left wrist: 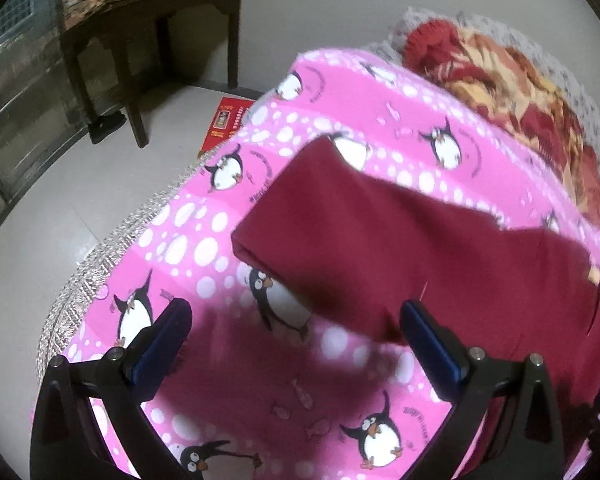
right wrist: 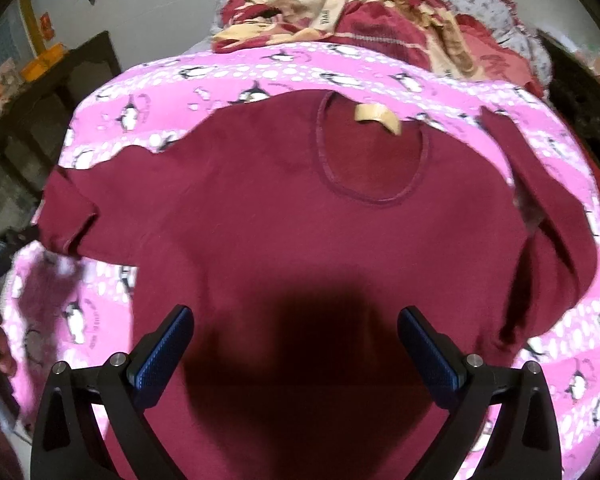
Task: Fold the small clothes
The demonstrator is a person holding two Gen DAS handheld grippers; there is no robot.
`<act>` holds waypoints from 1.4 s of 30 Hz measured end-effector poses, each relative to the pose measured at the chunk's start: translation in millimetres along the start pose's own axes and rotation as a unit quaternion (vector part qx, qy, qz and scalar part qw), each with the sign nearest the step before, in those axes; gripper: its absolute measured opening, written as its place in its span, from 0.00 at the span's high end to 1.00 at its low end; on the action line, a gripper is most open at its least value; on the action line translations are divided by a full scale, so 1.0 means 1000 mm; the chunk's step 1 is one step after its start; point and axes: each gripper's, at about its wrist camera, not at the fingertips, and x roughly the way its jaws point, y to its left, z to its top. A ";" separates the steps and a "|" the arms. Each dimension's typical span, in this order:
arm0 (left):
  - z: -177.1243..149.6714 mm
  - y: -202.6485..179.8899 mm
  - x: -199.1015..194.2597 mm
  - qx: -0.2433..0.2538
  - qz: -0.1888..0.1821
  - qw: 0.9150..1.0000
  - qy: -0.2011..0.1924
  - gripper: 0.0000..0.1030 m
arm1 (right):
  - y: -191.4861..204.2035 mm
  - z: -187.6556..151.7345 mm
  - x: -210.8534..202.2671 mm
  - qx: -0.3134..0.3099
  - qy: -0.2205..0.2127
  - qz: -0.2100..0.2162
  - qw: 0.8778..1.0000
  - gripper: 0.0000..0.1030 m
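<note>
A maroon short-sleeved shirt [right wrist: 284, 216] lies spread flat on a pink penguin-print sheet [right wrist: 220, 72], neckline and tan label [right wrist: 378, 117] at the far end. My right gripper [right wrist: 294, 340] hovers open above the shirt's lower middle, casting a dark shadow on it. In the left wrist view the shirt's left sleeve [left wrist: 380, 236] stretches across the sheet [left wrist: 204, 240]. My left gripper [left wrist: 296, 332] stands open just short of that sleeve, nothing between its fingers.
A heap of red and cream clothes [right wrist: 360, 8] lies at the far end of the bed. Left of the bed are a dark wooden table [left wrist: 148, 32] with orange items, a red box [left wrist: 226, 120] on the pale floor, and a glass door.
</note>
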 end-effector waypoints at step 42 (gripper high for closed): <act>0.004 0.057 0.015 -0.035 0.046 0.998 0.011 0.00 | 0.187 0.062 0.114 -0.150 0.003 0.210 0.966 0.93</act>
